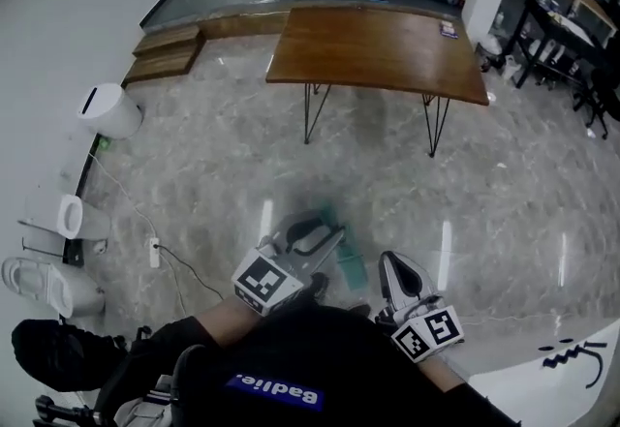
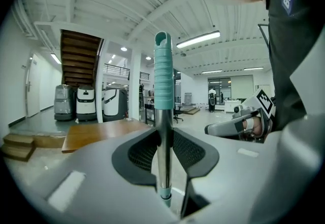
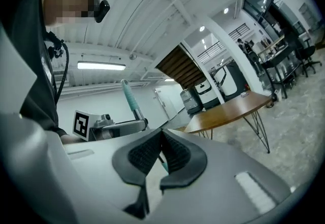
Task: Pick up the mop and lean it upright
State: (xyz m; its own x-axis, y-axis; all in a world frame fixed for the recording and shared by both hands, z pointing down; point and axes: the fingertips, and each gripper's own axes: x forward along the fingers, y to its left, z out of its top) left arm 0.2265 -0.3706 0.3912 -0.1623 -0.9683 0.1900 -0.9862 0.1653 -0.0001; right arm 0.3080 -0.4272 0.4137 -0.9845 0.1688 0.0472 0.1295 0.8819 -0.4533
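Jaws: left gripper (image 2: 163, 134) clamped on mop (image 2: 163, 81) pole below teal grip | right gripper (image 3: 161, 136) jaws together, empty, beside it | mop: 1, roughly upright over floor (image 1: 504, 193) | grippers: 2 | wooden table (image 1: 378, 43): 1, well apart

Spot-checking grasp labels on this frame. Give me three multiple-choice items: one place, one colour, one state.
1. Where is the wooden table?
A. by the left wall
B. across the floor, ahead of the left gripper and right gripper
C. behind the person

2. What colour is the grip on the mop pole?
A. red
B. teal
C. yellow

3. The mop pole is:
A. flat on the floor
B. leaning on the table
C. clamped between the left gripper's fingers

Key:
1 B: the head view shows it beyond both grippers.
2 B: the ribbed grip is teal above bare metal.
3 C: both fingers press on the pole's sides.
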